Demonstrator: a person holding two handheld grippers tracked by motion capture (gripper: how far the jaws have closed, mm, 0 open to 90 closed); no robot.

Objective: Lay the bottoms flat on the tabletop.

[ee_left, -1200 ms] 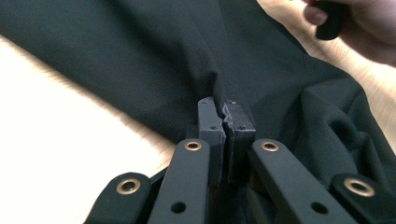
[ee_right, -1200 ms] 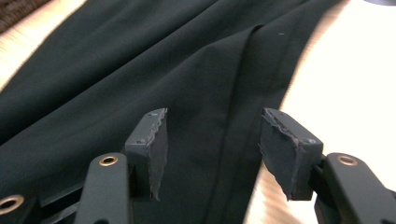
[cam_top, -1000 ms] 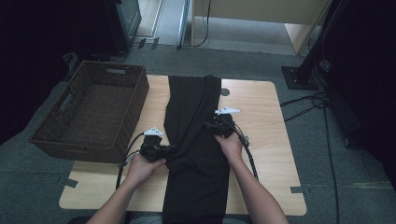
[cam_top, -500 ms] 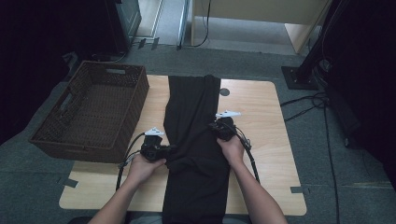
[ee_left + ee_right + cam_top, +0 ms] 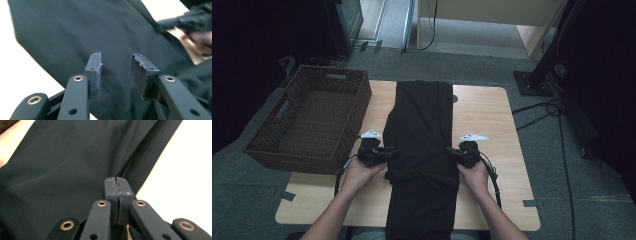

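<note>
Gripper views, left gripper (image 5: 116, 75) opening above black trousers (image 5: 75, 37), right gripper (image 5: 116, 195) pinching them

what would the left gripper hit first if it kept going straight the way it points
Most likely the black garment: the left gripper, jaws just opened with nothing between them, aims right at the cloth. The right gripper lies beyond, farther off.

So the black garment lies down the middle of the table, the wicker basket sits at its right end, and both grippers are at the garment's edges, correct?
Not quite. The wicker basket sits at the table's left end, not its right, as the high view shows. The black garment does lie down the middle, with the left gripper and right gripper at its edges.
</note>
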